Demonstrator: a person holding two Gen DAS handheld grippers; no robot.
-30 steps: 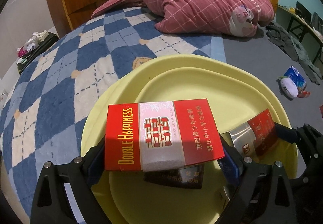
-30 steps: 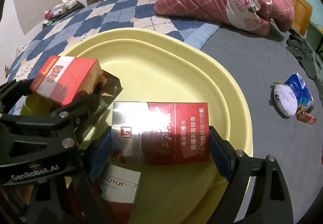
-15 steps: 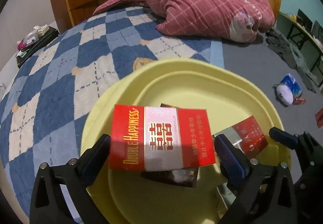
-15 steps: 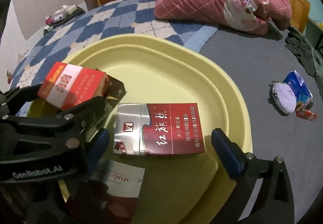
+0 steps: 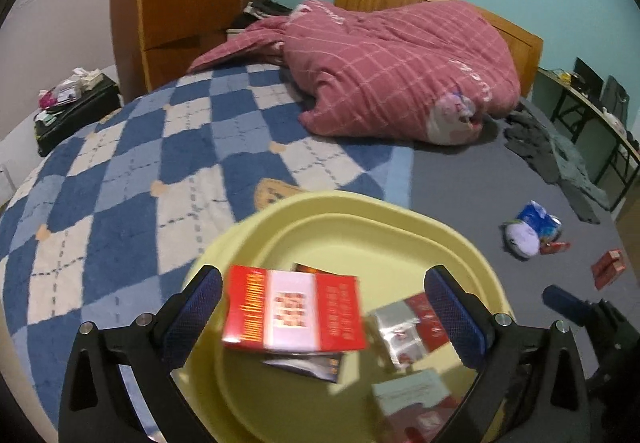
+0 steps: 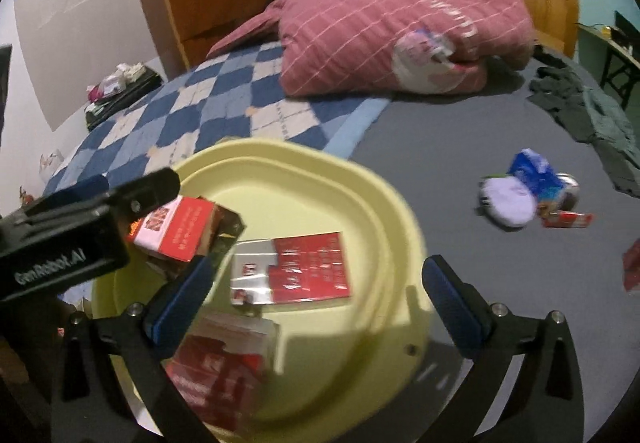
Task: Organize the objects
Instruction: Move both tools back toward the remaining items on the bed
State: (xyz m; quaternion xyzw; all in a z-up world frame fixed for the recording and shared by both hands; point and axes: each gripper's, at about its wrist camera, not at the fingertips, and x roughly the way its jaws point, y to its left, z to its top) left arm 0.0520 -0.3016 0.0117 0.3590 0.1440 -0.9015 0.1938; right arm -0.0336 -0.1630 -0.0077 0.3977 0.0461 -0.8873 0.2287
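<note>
Bed with checkered blanket on left, pink quilt at back. Yellow basin on bed, straddling blanket edge and grey sheet. Left hand-held gripper spread wide above basin, nothing pinched; red pack lying in basin on dark pack. Right hand-held gripper spread wide, empty; silver-red pack flat in basin, another pack nearer. Blue packet, white pouch on sheet at right.
</note>
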